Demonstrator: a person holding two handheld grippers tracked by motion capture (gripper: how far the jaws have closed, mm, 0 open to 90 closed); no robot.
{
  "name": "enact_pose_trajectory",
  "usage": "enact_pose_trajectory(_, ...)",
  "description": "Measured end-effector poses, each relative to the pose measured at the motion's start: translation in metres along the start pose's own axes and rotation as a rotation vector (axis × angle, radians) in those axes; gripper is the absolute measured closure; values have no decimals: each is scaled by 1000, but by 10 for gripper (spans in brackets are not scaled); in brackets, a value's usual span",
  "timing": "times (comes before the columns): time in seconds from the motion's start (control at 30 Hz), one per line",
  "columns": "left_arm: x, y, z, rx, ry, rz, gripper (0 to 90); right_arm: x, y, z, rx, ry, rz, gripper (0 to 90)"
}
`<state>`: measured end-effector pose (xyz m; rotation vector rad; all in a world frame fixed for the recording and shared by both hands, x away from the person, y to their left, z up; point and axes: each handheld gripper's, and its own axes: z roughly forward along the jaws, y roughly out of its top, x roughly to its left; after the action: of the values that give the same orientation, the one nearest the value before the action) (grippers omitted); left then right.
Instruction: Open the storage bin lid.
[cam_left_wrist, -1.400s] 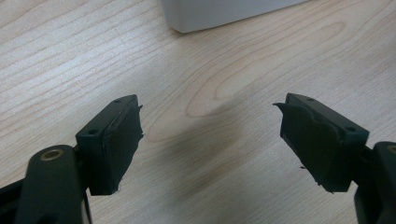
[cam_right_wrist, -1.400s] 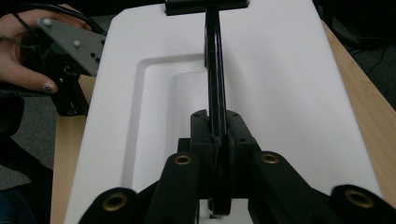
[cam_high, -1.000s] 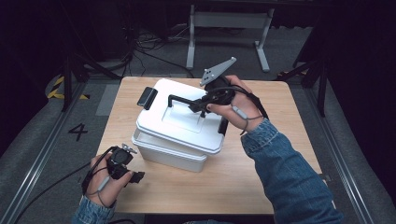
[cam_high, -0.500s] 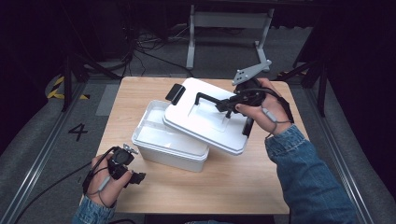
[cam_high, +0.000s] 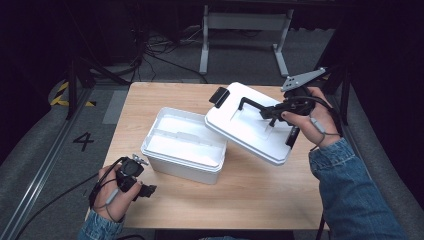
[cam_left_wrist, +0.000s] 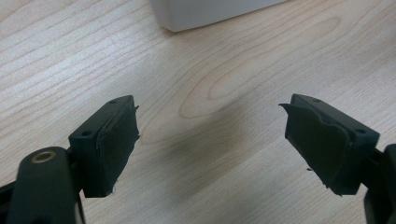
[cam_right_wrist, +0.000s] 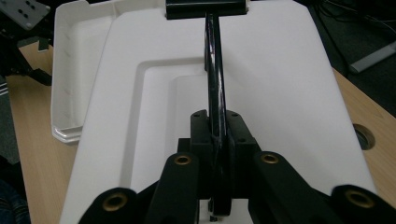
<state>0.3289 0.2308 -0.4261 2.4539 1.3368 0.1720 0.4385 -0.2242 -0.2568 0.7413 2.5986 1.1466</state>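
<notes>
The wooden table (cam_high: 260, 200) carries an open white plastic box (cam_high: 182, 145), which sits left of centre with its inner rim exposed; in the right gripper view the box (cam_right_wrist: 70, 79) appears at the left, behind the lid.

The white lid (cam_high: 250, 127) is off the box. It hangs tilted over the table to the right of the box, its lower left edge close above the box's right rim; whether the two touch cannot be told. A black latch (cam_high: 219, 95) sits at the lid's far end, and a black carrying handle (cam_high: 250, 103) arches across its recessed top. In the right gripper view the lid (cam_right_wrist: 289, 93) spreads below the jaws, with the handle (cam_right_wrist: 214, 70) running straight away from the camera toward the latch (cam_right_wrist: 205, 7).

The right gripper (cam_high: 280, 111), held in the person's right hand (cam_high: 315, 122) at the right edge of the table, has its jaws closed fully on the handle: the right gripper (cam_right_wrist: 215, 135) clamps the thin black bar between both pads and carries the lid by it.

The left gripper (cam_high: 145, 190) rests low at the near left corner of the table, in front of the box. Its jaws stand wide apart with nothing between them; the left gripper (cam_left_wrist: 210, 140) shows bare wood between the two pads, and a corner of the box (cam_left_wrist: 210, 11) lies farther ahead
</notes>
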Motion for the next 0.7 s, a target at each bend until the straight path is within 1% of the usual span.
enact_pose_trajectory(0.13, 0, 0, 0, 0, 2, -1, 181, -10, -9, -8, 1, -28, 23, 850)
enact_pose_trajectory(0.27, 1, 0, 0, -2, 4, 2, 181, -20, -19, -14, 11, -43, 46, 849)
enact_pose_trajectory(0.33, 0, 0, 1, -3, 5, -1, 181, -26, -24, -16, 17, -60, 56, 850)
enact_pose_trajectory(0.37, 1, 0, 0, -1, 12, 9, 181, -28, -27, -17, 20, -69, 60, 850)
enact_pose_trajectory(0.4, 1, 0, 1, -1, 11, 9, 181, -31, -29, -18, 22, -77, 67, 850)
enact_pose_trajectory(0.57, 0, 0, 2, 10, 6, 9, 181, -42, -40, -22, 32, -98, 98, 849)
enact_pose_trajectory(0.7, 0, 0, 2, 9, 5, 6, 181, -50, -47, -23, 42, -111, 120, 849)
